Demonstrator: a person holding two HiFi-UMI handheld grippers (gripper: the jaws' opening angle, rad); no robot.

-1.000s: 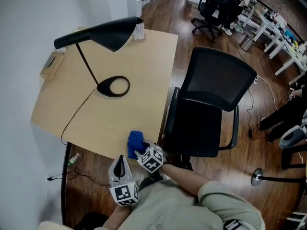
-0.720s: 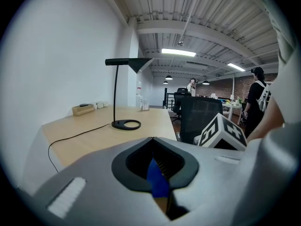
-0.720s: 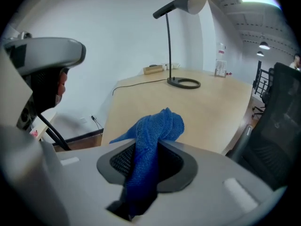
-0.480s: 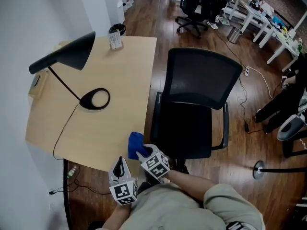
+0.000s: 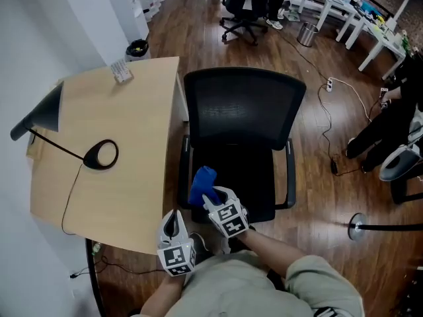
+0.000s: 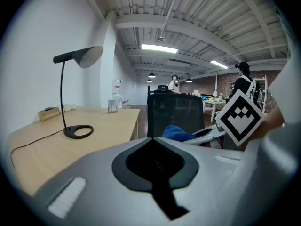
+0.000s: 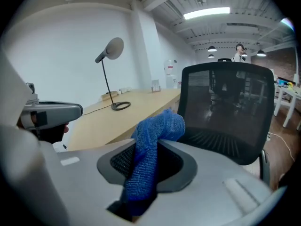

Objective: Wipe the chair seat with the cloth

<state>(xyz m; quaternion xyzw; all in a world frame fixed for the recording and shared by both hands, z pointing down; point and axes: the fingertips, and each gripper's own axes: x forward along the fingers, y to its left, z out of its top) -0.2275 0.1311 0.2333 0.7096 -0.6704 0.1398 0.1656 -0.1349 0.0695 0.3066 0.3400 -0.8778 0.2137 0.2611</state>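
Grey L gripper [image 5: 173, 218] & R gripper [image 5: 210, 197], each w/ b&w marker cube [image 5: 230, 219]; pale khaki long sleeve [image 5: 310, 279].

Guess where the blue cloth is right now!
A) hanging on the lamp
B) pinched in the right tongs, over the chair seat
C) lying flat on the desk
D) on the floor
B: the blue cloth sticks up from between the closed right tongs, above the black chair seat, not on the desk.

Lighting: bright, even, from ceiling strip lights [image 6: 159, 48]; soft shadows. Gripper views: fisheye bending, dark vignetted corners, near foreground blurred
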